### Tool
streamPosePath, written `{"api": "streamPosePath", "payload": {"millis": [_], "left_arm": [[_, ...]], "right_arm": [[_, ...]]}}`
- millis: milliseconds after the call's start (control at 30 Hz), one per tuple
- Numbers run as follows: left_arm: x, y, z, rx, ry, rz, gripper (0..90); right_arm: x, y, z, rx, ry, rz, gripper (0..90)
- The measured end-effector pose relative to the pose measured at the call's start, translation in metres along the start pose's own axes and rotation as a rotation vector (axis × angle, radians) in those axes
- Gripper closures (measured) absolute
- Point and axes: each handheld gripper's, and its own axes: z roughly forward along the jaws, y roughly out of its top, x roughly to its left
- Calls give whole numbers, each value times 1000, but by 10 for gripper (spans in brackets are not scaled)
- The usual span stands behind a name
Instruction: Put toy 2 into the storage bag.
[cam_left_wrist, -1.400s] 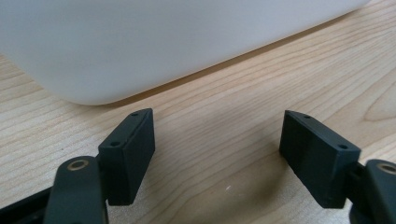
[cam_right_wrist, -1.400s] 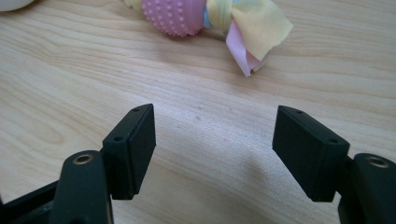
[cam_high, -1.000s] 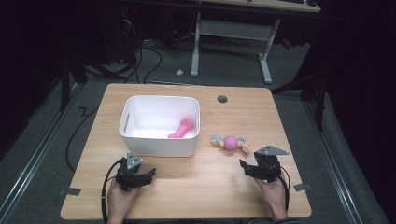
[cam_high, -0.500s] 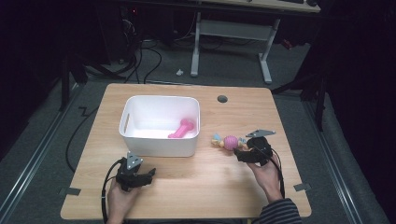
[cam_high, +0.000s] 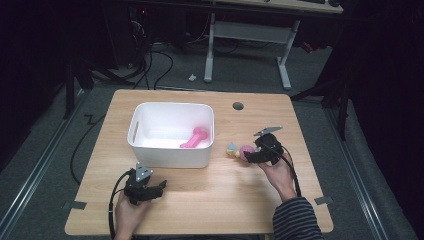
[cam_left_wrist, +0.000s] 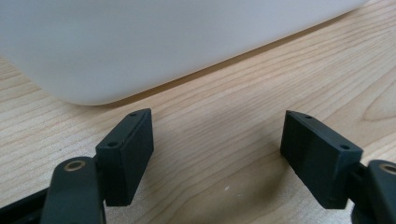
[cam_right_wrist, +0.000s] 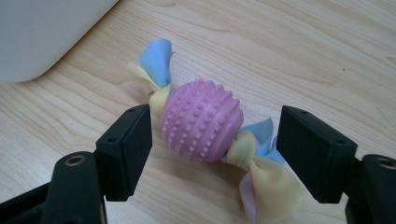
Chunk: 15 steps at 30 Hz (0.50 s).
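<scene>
Broadly, the wooden table (cam_high: 220, 200) carried a white bin (cam_high: 171, 134) toward its left half, back from the near edge, with a pink bone-shaped toy (cam_high: 194, 138) lying inside by the bin's right wall. Just right of the bin, the right gripper (cam_high: 248, 155) had its jaws, just opening, set either side of a pink knobbly ball toy (cam_right_wrist: 202, 119) with cloth tails, which lay on the wood without being pressed. Near the front-left corner, the left gripper (cam_high: 161, 187) rested with jaws wide apart, nothing between them.
</scene>
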Motion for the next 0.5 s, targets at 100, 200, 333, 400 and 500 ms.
{"api": "streamPosePath", "payload": {"millis": [100, 200, 333, 400, 500], "left_arm": [[0, 0, 0, 0, 0, 0, 260], [0, 0, 0, 0, 0, 0, 260], [0, 0, 0, 0, 1, 1, 258], [0, 0, 0, 0, 1, 1, 257], [0, 0, 0, 0, 1, 1, 257]], "right_arm": [[1, 3, 6, 14, 3, -1, 264], [1, 5, 11, 24, 9, 0, 260], [3, 5, 19, 48, -3, -5, 252], [4, 5, 23, 62, -9, -14, 250], [4, 5, 26, 68, -14, -15, 250]]}}
